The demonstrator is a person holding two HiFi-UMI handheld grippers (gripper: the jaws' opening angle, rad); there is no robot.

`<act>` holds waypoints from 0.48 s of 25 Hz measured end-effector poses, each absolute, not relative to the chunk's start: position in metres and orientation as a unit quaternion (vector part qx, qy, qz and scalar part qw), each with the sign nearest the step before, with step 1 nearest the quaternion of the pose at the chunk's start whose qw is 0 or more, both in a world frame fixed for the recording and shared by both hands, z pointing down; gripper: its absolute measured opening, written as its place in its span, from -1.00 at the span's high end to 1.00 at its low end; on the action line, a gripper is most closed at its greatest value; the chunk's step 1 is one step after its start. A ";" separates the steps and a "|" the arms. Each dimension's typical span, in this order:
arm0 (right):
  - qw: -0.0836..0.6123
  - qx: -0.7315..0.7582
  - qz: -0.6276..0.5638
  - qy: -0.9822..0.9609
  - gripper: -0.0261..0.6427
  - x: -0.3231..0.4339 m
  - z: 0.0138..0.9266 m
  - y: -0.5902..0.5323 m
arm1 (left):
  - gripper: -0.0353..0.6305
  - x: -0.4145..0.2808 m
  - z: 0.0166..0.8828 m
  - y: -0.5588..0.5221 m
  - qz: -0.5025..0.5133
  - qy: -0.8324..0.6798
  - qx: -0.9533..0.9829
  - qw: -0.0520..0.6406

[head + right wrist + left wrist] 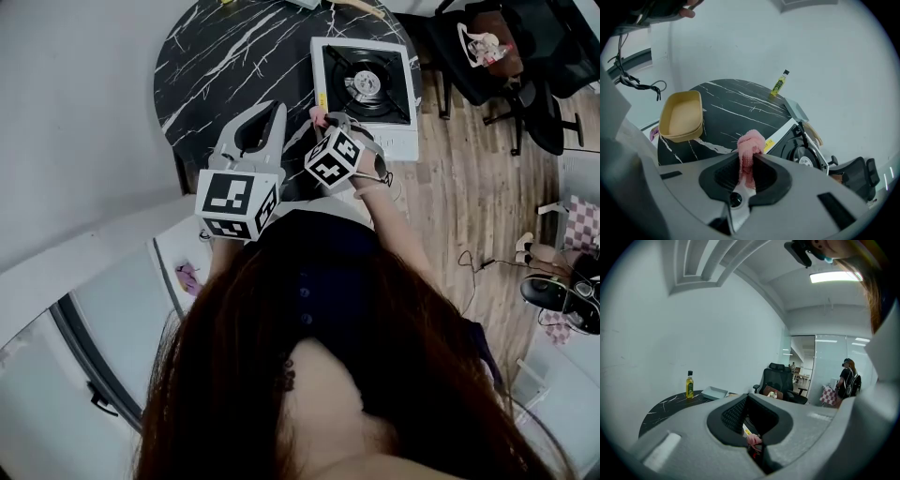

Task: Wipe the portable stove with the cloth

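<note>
My right gripper (pixel 749 161) clamped the pink cloth (pixel 751 143) near the portable gas stove (pixel 366 84) on the marble table (pixel 216 56). The left gripper (pixel 747 397) was closed, empty. I judged no wiping done yet.

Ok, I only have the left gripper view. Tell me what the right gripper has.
Observer: The right gripper is shut on a pink cloth.
Operator: Now place the stove for me.
Observer: The stove sits on the table, ahead and right of that gripper. The cloth is by the stove's near left corner, and I cannot tell if they touch.
</note>
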State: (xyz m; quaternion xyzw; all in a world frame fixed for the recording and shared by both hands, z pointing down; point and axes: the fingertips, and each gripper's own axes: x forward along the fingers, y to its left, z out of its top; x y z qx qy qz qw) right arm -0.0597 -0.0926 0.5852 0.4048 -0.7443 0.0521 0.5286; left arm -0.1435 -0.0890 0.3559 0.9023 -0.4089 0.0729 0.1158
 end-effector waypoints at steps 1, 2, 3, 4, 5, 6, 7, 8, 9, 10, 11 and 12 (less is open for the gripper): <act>0.532 0.405 0.051 -0.742 0.76 -0.060 0.585 -0.093 | 0.87 -0.145 0.356 -0.091 0.073 -0.409 0.902 0.116; 0.535 0.405 0.051 -0.740 0.76 -0.060 0.585 -0.093 | 0.87 -0.146 0.356 -0.092 0.072 -0.409 0.902 0.116; 0.538 0.405 0.051 -0.737 0.76 -0.060 0.585 -0.093 | 0.87 -0.147 0.356 -0.094 0.072 -0.409 0.902 0.117; 0.542 0.404 0.048 -0.735 0.76 -0.061 0.586 -0.093 | 0.87 -0.148 0.355 -0.096 0.071 -0.408 0.903 0.117; 0.547 0.402 0.045 -0.733 0.76 -0.061 0.586 -0.094 | 0.86 -0.148 0.355 -0.098 0.071 -0.408 0.903 0.117; 0.552 0.400 0.039 -0.731 0.76 -0.062 0.586 -0.095 | 0.87 -0.149 0.355 -0.100 0.070 -0.407 0.903 0.118; 0.556 0.398 0.034 -0.729 0.76 -0.063 0.586 -0.096 | 0.87 -0.148 0.354 -0.102 0.070 -0.406 0.903 0.118; 0.559 0.396 0.032 -0.727 0.76 -0.063 0.586 -0.097 | 0.87 -0.148 0.354 -0.104 0.069 -0.405 0.904 0.119; 0.562 0.395 0.033 -0.726 0.76 -0.063 0.587 -0.098 | 0.87 -0.147 0.354 -0.105 0.068 -0.404 0.904 0.121; 0.563 0.394 0.036 -0.725 0.76 -0.062 0.587 -0.100 | 0.87 -0.147 0.354 -0.107 0.068 -0.403 0.905 0.122; 0.564 0.394 0.038 -0.725 0.76 -0.061 0.588 -0.101 | 0.87 -0.146 0.355 -0.109 0.068 -0.402 0.905 0.123; 0.564 0.395 0.037 -0.724 0.76 -0.061 0.588 -0.104 | 0.87 -0.146 0.355 -0.111 0.068 -0.402 0.905 0.124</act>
